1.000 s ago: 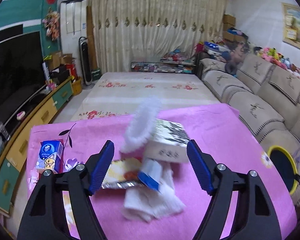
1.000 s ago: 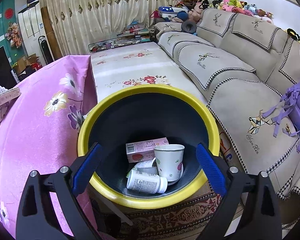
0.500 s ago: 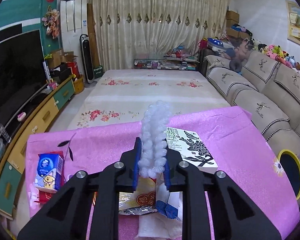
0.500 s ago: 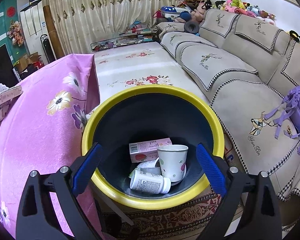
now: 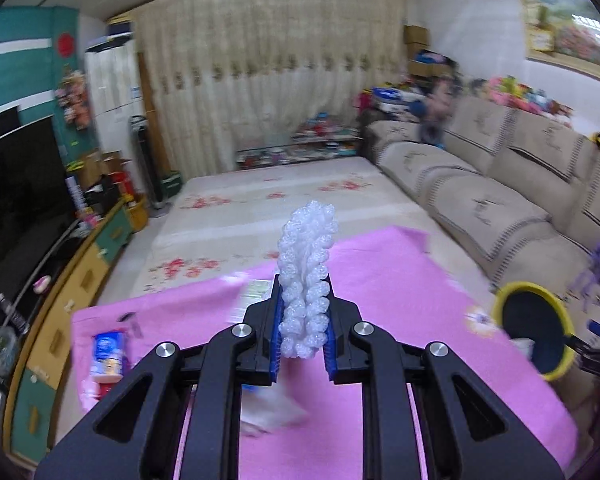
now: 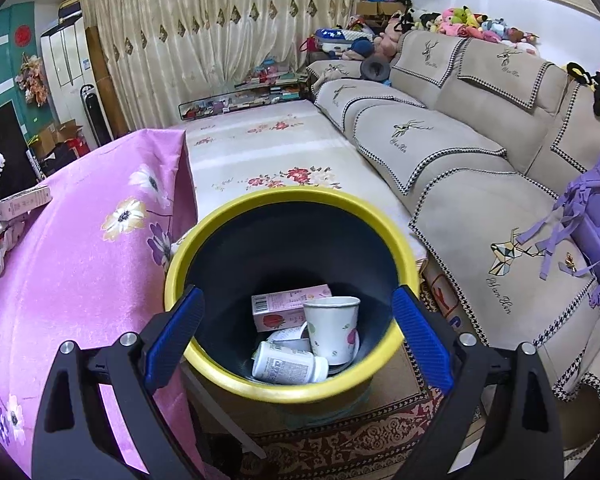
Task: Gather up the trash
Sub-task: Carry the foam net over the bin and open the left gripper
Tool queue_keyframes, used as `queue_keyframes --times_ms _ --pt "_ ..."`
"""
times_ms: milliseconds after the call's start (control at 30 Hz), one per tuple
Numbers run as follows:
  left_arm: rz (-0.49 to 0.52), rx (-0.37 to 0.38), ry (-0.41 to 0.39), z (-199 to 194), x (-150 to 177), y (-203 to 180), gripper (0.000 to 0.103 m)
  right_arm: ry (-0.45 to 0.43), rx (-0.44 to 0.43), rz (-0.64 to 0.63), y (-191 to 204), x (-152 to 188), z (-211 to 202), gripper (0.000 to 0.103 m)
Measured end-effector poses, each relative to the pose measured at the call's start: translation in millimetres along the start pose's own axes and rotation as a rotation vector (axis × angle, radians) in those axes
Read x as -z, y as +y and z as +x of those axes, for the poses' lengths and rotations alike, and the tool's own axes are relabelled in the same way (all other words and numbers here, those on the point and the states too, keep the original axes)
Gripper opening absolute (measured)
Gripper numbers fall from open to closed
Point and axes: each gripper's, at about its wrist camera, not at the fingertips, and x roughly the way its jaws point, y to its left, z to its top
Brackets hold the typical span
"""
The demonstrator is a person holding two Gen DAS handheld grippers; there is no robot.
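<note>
The left gripper (image 5: pixel 302 322) pinches one crumpled white foam net sleeve (image 5: pixel 307 272), upright. The right gripper (image 6: pixel 296 334) gapes empty over one yellow-rimmed dark bin (image 6: pixel 236 374).

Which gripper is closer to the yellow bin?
Right. The right gripper hangs open just above the yellow bin; the left gripper holds white foam netting over the table, farther off.

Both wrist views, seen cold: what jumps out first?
In the left view, the left claw shut on a white foam net sleeve, standing upright above the pink tablecloth. In the right view, the yellow-rimmed bin beside the table, holding a paper cup, pink carton and white bottle, framed by the open right claw.
</note>
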Motion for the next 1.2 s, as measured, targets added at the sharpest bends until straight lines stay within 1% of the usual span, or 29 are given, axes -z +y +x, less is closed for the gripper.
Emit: queue_keyframes --times_ms 67,167,267,333,367,400,567,667,900,967,1000,1033,1067,1100,1133,1200 --pt "0.026 0.058 0.005 -5 0 -28 0.017 -0.006 0.008 0.002 -6 2 -5 0.09" --pt "0.07 0.15 0.009 -9 1 -83 0.017 -0.018 0.023 0.004 -16 6 -15 0.09" --pt "0.115 0.248 0.025 -4 1 -143 0.017 -0.03 0.033 0.017 -31 11 -29 0.09" --pt "0.143 0.314 0.047 4 2 -183 0.017 -0.037 0.038 0.022 -40 15 -40 0.09" --pt "0.149 0.339 0.058 7 5 -197 0.017 -0.04 0.042 0.023 -44 16 -44 0.091" --pt "0.158 0.381 0.077 12 6 -217 0.017 -0.045 0.045 0.026 -49 18 -49 0.091" --pt "0.218 0.475 0.135 33 20 -300 0.018 -0.051 0.079 0.029 -71 33 -69 0.092" --pt "0.245 0.494 0.168 53 27 -336 0.018 -0.046 0.091 0.049 -84 40 -74 0.092" --pt "0.265 0.507 0.252 96 41 -385 0.018 -0.041 0.103 0.1 -107 51 -78 0.092" --pt "0.266 0.5 0.264 106 46 -394 0.023 -0.039 0.1 0.106 -109 52 -77 0.092" --pt "0.267 0.497 0.265 111 49 -396 0.024 -0.039 0.097 0.107 -109 52 -77 0.092" --pt "0.269 0.493 0.267 115 50 -399 0.03 -0.039 0.093 0.108 -108 52 -76 0.092" --pt "0.268 0.488 0.269 118 51 -399 0.04 -0.038 0.089 0.107 -107 52 -76 0.092" --pt "0.263 0.48 0.268 121 52 -400 0.044 -0.037 0.088 0.105 -105 52 -76 0.092" --pt "0.261 0.479 0.267 122 52 -396 0.048 -0.037 0.086 0.104 -104 51 -75 0.092" --pt "0.262 0.474 0.264 121 52 -395 0.05 -0.036 0.082 0.102 -102 52 -75 0.092"
